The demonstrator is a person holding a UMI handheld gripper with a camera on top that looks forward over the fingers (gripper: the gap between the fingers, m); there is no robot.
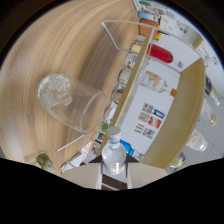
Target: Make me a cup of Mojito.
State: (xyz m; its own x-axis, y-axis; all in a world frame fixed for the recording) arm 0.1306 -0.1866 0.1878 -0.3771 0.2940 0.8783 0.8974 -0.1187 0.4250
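My gripper (pixel 114 169) is shut on a small clear bottle (pixel 114 152) with a pale cap. The bottle stands out between the two fingers (pixel 84 176), and the whole view is strongly tilted. Beyond the fingers, on the wooden table (pixel 45 45), is a clear glass (pixel 75 105) with ice cubes (pixel 54 90) in its base. A thin stirrer or straw (pixel 75 142) runs beside the glass. A green lime piece (pixel 44 160) lies close to the fingers, and another (pixel 104 127) is by the glass rim.
Several small jars and bottles (pixel 127 67) line the table's far edge. Past them are a clear bottle with an orange cap (pixel 152 80), a red object (pixel 161 52) and a clear box frame (pixel 125 30). A wooden panel (pixel 180 110) stands further off.
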